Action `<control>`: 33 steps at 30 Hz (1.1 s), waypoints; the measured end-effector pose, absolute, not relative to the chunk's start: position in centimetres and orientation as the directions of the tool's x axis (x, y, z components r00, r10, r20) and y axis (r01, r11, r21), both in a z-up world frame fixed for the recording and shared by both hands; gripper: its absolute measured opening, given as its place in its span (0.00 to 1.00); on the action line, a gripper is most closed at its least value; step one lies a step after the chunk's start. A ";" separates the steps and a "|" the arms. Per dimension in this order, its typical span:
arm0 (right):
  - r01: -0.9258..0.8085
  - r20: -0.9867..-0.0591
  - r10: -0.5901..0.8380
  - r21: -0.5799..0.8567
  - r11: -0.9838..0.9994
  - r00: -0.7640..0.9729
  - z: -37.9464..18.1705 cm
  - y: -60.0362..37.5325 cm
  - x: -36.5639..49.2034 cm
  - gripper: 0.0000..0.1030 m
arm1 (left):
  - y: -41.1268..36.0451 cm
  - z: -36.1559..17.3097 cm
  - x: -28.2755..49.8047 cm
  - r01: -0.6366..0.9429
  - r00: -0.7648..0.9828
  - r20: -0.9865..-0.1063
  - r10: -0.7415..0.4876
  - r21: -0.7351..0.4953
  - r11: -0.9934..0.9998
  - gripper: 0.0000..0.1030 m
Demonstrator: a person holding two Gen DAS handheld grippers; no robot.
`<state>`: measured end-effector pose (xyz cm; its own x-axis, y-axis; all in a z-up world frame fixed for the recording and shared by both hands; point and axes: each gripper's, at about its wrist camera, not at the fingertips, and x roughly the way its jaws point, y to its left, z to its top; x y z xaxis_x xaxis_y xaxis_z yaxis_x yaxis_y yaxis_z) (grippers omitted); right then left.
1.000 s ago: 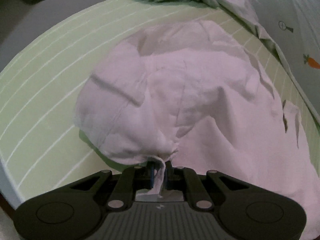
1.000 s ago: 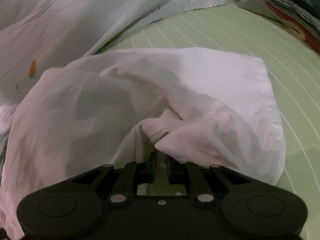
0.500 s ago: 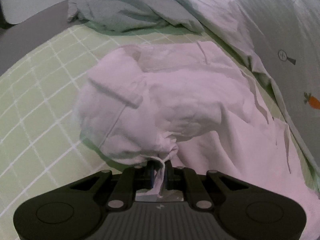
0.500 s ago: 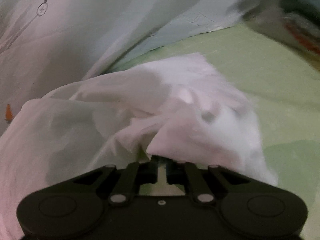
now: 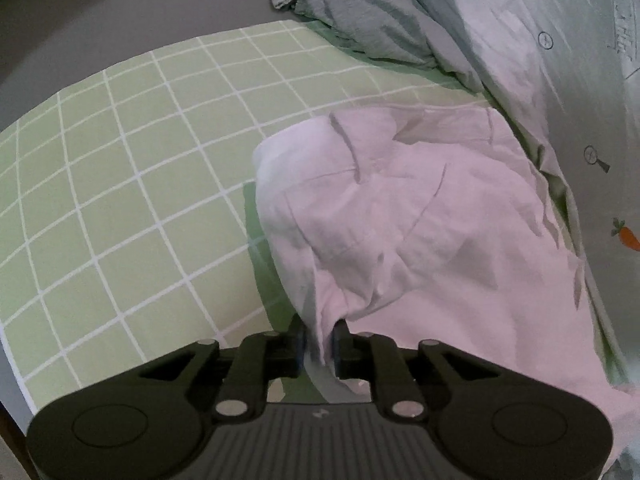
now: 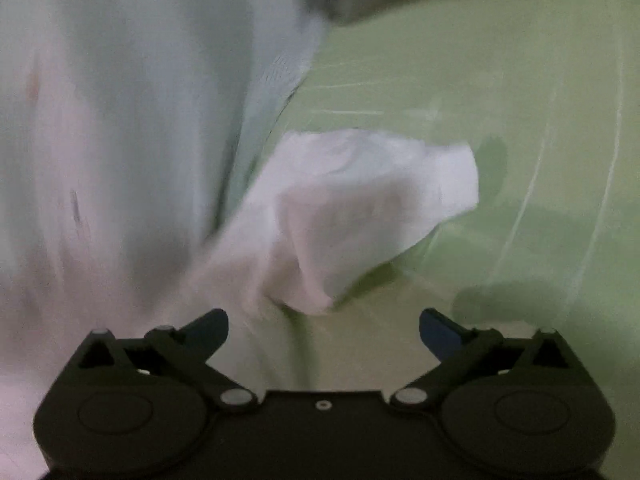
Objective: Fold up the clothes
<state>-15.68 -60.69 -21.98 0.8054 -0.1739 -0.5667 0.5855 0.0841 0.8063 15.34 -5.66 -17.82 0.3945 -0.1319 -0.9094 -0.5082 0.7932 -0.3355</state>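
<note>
Crumpled white garment point(image 5: 420, 216), left tongs point(image 5: 320, 336) pinching hem, checked green sheet point(image 5: 120, 168)

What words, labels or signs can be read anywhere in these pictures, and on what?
No word reads clearly.
Handwriting-like print at the pale quilt's edge: too blurred and cut off to read.
Carrot picture and magnifying-glass drawings on that quilt: pictures, no letters.
Small mark on the left tongs' body: too small.
Right-wrist view: all blurred.
</note>
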 end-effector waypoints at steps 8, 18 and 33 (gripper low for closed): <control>0.564 -0.574 -0.223 0.818 -0.113 0.788 -23.8 -62.8 -12.9 0.66 | -5.0 -19.5 15.6 -0.590 0.345 -0.917 -0.202 -0.379 0.713 0.34; 0.736 -0.628 -0.389 0.524 0.429 0.674 -13.8 -61.7 -14.6 0.08 | -5.5 -16.4 17.2 -0.521 0.380 -0.915 -0.134 -0.332 0.787 0.09; 0.785 -0.599 -0.526 0.334 0.522 0.604 -8.2 -58.6 -31.7 0.08 | -1.3 -9.6 8.4 -0.506 0.530 -0.844 -0.085 -0.395 0.767 0.10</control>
<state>-31.65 -58.55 -8.16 0.6042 -0.5260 -0.5986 0.7850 0.5217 0.3340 8.36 -1.31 -9.63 0.5299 -0.0852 -0.8438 -0.5060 0.7667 -0.3952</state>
